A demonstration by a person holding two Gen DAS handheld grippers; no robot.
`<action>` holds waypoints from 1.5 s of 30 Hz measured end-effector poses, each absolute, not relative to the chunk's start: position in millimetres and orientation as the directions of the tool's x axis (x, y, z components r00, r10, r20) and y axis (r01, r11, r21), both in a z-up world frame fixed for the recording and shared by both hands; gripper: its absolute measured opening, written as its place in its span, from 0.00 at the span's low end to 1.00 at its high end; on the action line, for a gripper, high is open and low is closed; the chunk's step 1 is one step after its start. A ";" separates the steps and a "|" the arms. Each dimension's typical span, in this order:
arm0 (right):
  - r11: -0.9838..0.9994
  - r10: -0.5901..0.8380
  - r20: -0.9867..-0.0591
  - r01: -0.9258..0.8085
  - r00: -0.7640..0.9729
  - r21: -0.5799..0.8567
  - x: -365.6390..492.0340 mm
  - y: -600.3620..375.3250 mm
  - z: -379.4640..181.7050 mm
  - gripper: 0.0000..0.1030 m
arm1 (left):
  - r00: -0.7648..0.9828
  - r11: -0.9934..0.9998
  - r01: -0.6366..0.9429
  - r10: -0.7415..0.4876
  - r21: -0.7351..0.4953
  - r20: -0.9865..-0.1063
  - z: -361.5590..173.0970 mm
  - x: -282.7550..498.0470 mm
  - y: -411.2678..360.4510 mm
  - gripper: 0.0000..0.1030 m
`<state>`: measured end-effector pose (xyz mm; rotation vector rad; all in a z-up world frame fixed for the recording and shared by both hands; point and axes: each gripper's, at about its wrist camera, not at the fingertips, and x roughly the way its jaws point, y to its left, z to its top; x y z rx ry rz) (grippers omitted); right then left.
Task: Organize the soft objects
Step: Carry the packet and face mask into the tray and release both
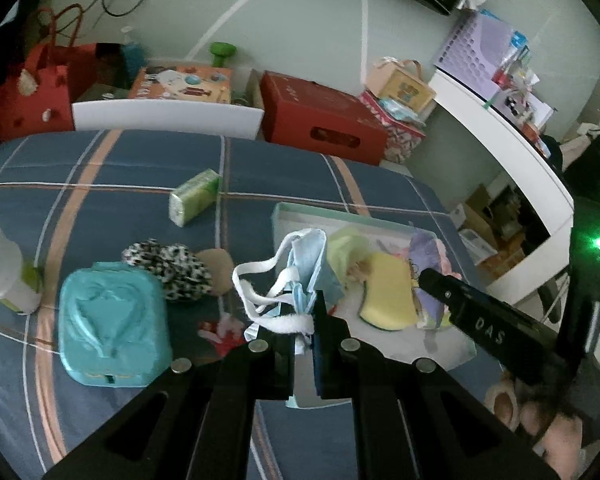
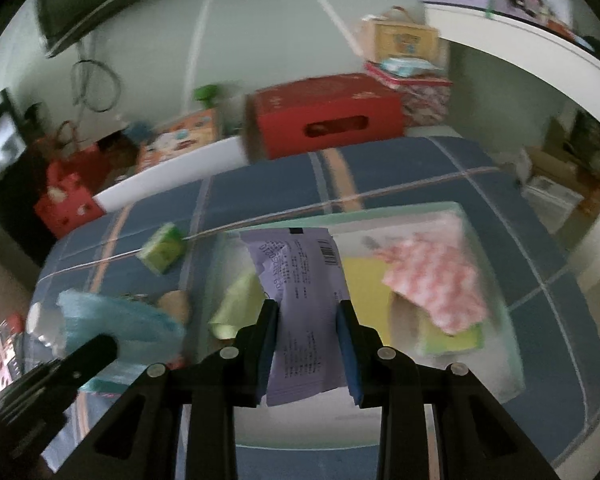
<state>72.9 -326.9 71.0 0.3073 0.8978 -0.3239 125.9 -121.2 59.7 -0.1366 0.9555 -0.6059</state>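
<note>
I have a light blue face mask with white ear loops pinched at its lower edge, hanging crumpled above the pale green tray. A lilac printed packet stands upright in my other grip. In the tray lie a yellow sponge, a lime cloth and, blurred, what looks like a pink-and-white checked cloth.

Tray near corner seemingly free; sponge, checked cloth crowd middle.
</note>
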 end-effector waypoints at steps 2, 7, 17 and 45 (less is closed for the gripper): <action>0.892 -0.174 -0.807 0.437 0.564 0.113 68.1 -339.8 69.2 0.31 | 0.417 0.820 0.439 -0.549 -0.369 -0.724 58.0 124.2 -126.6 0.06; 0.845 -0.226 -0.807 0.522 0.545 0.117 51.8 -371.8 70.2 0.31 | 0.360 0.782 0.484 -0.587 -0.392 -0.725 49.2 119.3 -146.5 0.06; 0.807 -0.245 -0.839 0.582 0.486 0.101 42.8 -394.4 58.0 0.31 | 0.260 0.719 0.556 -0.627 -0.417 -0.734 29.9 108.0 -182.3 0.06; 0.838 -0.197 -0.918 0.546 0.344 0.025 56.6 -390.0 17.2 0.38 | 0.246 0.835 0.455 -0.452 -0.310 -0.857 -21.6 134.0 -193.2 0.47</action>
